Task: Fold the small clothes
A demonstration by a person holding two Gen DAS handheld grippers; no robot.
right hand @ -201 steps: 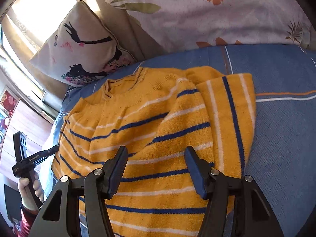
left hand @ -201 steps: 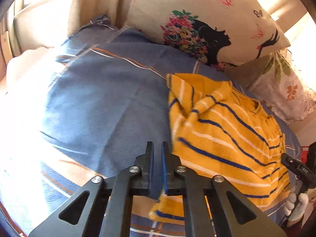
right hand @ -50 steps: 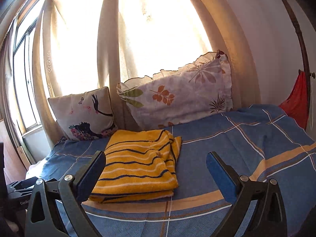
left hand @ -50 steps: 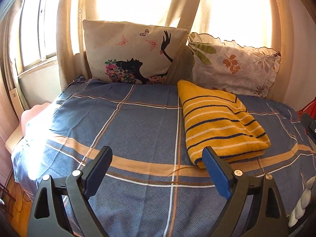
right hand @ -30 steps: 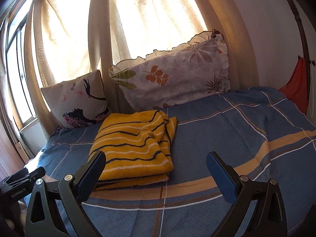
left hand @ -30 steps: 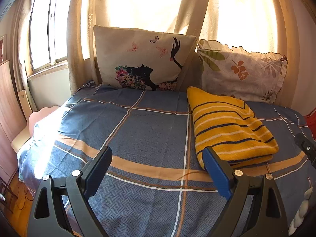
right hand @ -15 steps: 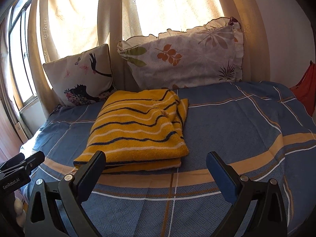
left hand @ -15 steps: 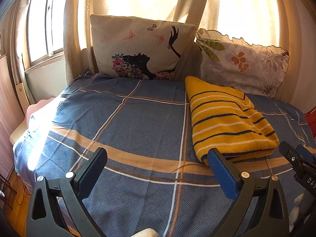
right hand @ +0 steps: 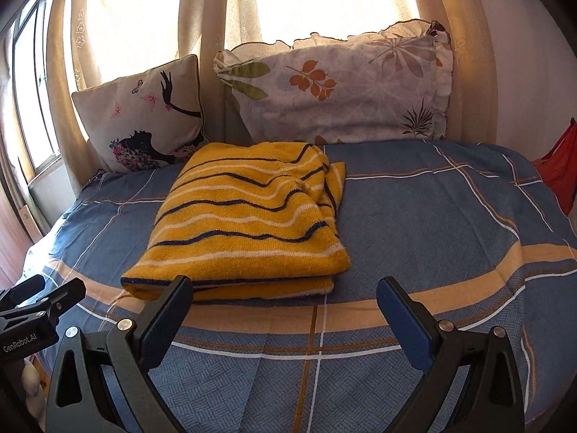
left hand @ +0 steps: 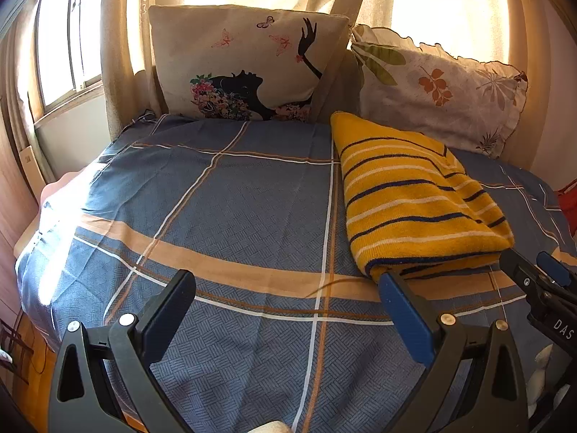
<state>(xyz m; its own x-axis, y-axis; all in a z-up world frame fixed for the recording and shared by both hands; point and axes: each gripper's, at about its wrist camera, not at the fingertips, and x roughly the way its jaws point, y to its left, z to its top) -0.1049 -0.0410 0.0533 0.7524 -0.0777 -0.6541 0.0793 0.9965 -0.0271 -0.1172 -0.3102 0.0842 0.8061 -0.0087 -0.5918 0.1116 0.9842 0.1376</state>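
A yellow sweater [left hand: 414, 198] with blue and white stripes lies folded into a thick rectangle on the blue plaid bed sheet [left hand: 234, 198]. In the right wrist view the sweater [right hand: 249, 220] lies ahead and left of centre. My left gripper [left hand: 286, 294] is open and empty, above the sheet, with its right finger by the sweater's near left corner. My right gripper [right hand: 283, 297] is open and empty, just short of the sweater's near edge. The right gripper's tip [left hand: 537, 281] shows at the left wrist view's right edge.
Two pillows lean against the curtains at the back: one with a black silhouette print [left hand: 245, 65] and one with leaf print [right hand: 339, 90]. A red cloth [right hand: 559, 169] hangs at the right. A window [left hand: 61, 43] and the bed's left edge are at the left.
Both grippers have moved closer to the bed and lower, so the folded sweater looks larger and nearer. The jaws have stayed open and empty.
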